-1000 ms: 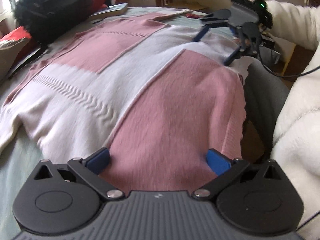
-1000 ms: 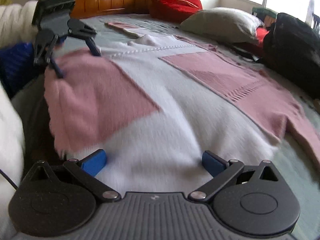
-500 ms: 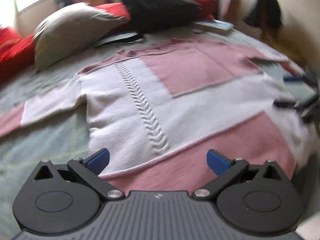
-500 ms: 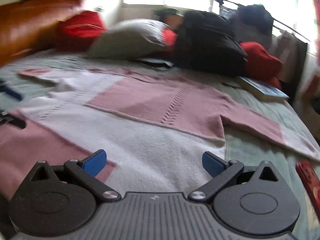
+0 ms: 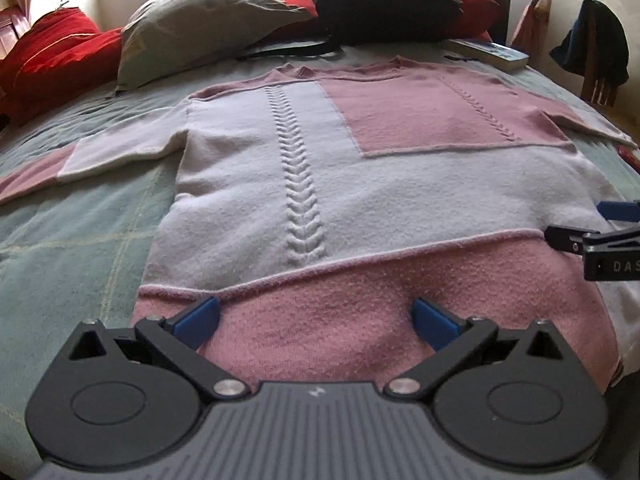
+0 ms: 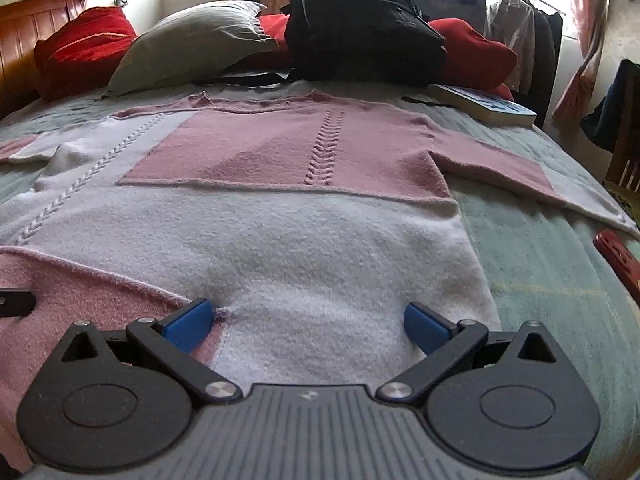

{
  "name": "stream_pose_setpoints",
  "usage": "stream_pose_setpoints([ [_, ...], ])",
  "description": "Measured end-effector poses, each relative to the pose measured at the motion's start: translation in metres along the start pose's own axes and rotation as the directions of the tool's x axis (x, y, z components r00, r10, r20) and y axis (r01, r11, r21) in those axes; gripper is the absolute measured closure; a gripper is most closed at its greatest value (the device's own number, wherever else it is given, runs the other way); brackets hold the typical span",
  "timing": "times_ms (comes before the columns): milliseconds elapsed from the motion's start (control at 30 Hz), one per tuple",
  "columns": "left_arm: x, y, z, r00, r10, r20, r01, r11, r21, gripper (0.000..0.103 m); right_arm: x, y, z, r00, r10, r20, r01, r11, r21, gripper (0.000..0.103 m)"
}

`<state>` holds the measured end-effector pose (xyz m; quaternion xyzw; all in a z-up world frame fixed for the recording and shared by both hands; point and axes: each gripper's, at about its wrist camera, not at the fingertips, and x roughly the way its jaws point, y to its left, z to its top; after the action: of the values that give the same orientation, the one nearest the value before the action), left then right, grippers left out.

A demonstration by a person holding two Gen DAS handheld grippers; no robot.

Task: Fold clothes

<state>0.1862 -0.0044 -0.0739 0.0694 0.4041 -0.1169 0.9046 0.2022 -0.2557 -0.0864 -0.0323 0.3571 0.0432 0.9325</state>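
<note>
Hovering wide-open: left hand-held gripper [image 5: 316,318], right hand-held gripper [image 6: 306,322], above sweater [image 5: 380,184] hem.

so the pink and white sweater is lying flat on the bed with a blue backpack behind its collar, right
Not quite: the backpack is black, not blue, as the right wrist view shows. The pink and white sweater does lie flat on the bed, with the backpack behind its collar.

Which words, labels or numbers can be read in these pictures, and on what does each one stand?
"DAS": on the right gripper, cut off by the edge of the left wrist view.
Book: its cover print is too small and blurred to read.
Left gripper: a small pale mark on the body, not readable.
Sweater: no text.
</note>
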Motion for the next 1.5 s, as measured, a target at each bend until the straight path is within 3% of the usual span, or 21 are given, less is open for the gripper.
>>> stream_pose_setpoints([
  [300,-0.021,-0.007,-0.018,1.000,0.031,0.003,-0.032,0.999,0.019,0.001,-0.023,-0.004,-0.021,1.000,0.006,0.019,-0.006,1.000,0.024,0.000],
  [633,-0.053,-0.008,-0.058,0.999,0.038,-0.017,-0.037,0.998,0.057,0.001,-0.068,-0.006,-0.063,0.999,0.040,-0.003,-0.040,0.999,-0.024,0.000],
  [800,-0.064,-0.010,-0.043,1.000,-0.004,0.030,0.002,0.998,0.070,0.001,-0.081,-0.007,-0.047,0.995,0.101,0.010,-0.101,0.995,0.016,0.000],
  [900,-0.063,-0.018,-0.032,0.998,-0.014,0.069,0.007,0.995,0.095,0.001,-0.072,-0.001,-0.040,0.996,0.089,-0.007,-0.089,0.996,0.014,0.000],
  [967,-0.056,-0.022,-0.031,0.998,-0.017,0.063,0.010,0.995,0.101,0.001,-0.063,0.003,-0.039,0.996,0.075,-0.039,-0.074,0.997,0.017,0.000],
  [1067,-0.041,-0.020,-0.041,0.999,-0.035,-0.020,0.036,0.997,0.061,0.001,-0.050,0.007,-0.038,0.995,0.055,-0.084,-0.053,0.998,0.022,0.000],
  [1200,-0.046,-0.017,-0.052,0.999,-0.047,0.003,0.046,0.996,0.080,0.001,-0.060,-0.001,-0.050,0.996,0.076,-0.052,-0.075,0.997,0.025,0.000],
  [1367,-0.048,-0.006,-0.031,0.994,-0.106,0.015,0.106,0.994,0.001,0.001,-0.061,-0.007,-0.046,0.996,0.073,-0.058,-0.070,0.996,0.058,0.000],
  [1500,-0.038,-0.006,-0.017,0.992,-0.124,0.024,0.125,0.992,-0.011,0.001,-0.057,-0.007,-0.040,0.996,0.064,-0.060,-0.059,0.995,0.085,0.000],
])
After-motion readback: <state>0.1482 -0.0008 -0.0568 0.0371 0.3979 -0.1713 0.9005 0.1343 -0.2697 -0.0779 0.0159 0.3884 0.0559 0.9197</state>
